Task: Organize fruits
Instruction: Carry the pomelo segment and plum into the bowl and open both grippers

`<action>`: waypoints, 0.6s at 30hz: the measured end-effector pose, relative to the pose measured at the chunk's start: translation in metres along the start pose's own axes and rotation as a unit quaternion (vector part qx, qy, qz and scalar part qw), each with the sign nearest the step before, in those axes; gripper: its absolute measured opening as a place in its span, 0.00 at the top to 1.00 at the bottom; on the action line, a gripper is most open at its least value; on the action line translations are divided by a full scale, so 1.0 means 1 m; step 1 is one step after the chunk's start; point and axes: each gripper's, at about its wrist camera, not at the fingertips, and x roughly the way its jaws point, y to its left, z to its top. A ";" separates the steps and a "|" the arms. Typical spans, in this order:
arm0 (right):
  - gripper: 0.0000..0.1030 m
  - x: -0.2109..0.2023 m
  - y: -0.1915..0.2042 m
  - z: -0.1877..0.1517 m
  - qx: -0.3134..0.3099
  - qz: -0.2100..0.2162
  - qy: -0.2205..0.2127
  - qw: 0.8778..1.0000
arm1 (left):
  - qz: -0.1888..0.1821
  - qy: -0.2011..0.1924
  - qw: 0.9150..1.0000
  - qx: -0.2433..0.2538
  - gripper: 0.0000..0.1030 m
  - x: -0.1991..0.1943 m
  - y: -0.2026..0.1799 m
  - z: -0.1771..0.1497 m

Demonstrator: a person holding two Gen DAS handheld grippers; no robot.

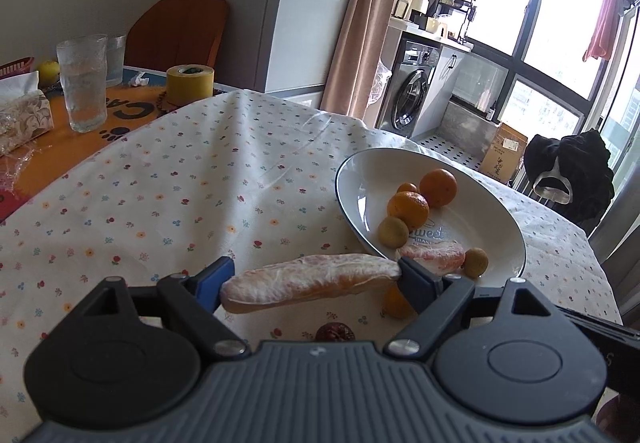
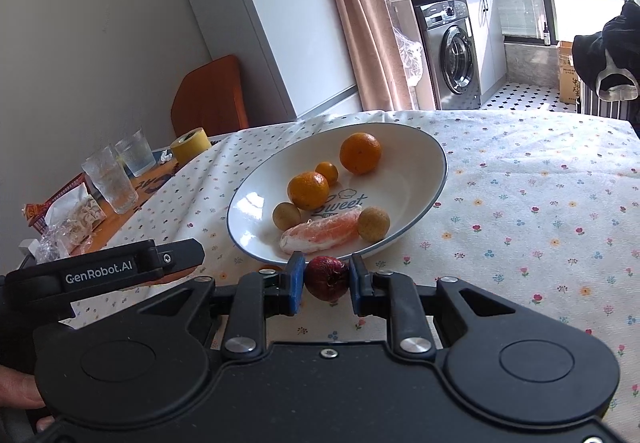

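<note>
1. Left gripper [image 1: 314, 277]: its blue-padded fingers [image 1: 216, 277] are clamped on the ends of a long peeled pink pomelo segment [image 1: 308, 283], held crosswise in the air just short of the near rim of the white oval plate with the dark rim line [image 1: 348, 187].
2. Right gripper [image 2: 326, 279]: its fingers [image 2: 296, 279] are pinched tight on a small dark red wrinkled fruit [image 2: 326, 277], also lifted and sitting right at the plate's near edge.
3. Under the left fingers, one small orange fruit [image 1: 396, 301] is partly hidden on the flowered tablecloth [image 1: 200, 203]; by my read it has yet to go in.
4. On to the plate. Count with me in the right wrist view: two larger oranges [image 2: 360, 152], one tiny orange kumquat-like fruit [image 2: 327, 172], two round tan longan-like fruits [image 2: 373, 224], and one peeled pomelo segment on the plate [image 2: 320, 233]. Six pieces in.
5. Judgement: well past halfway. Two fruits are in hand and ready to drop in, and one loose fruit is left on the tabletop as far as these views show.
6. Far side: two ribbed glasses [image 2: 110, 179] and a yellow tape roll [image 2: 191, 145], well apart from the action.
</note>
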 end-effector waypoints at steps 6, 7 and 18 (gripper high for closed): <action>0.79 -0.004 0.004 0.006 -0.005 -0.007 -0.006 1.000 | -0.014 -0.013 1.000 0.002 0.16 -0.007 -0.001 0.010; 0.79 -0.005 0.004 0.007 -0.005 -0.008 -0.006 1.000 | -0.016 -0.015 1.000 0.004 0.16 -0.007 -0.002 0.011; 0.79 -0.007 0.003 0.029 -0.012 -0.021 -0.019 1.000 | -0.036 -0.026 0.999 0.019 0.16 -0.006 -0.014 0.029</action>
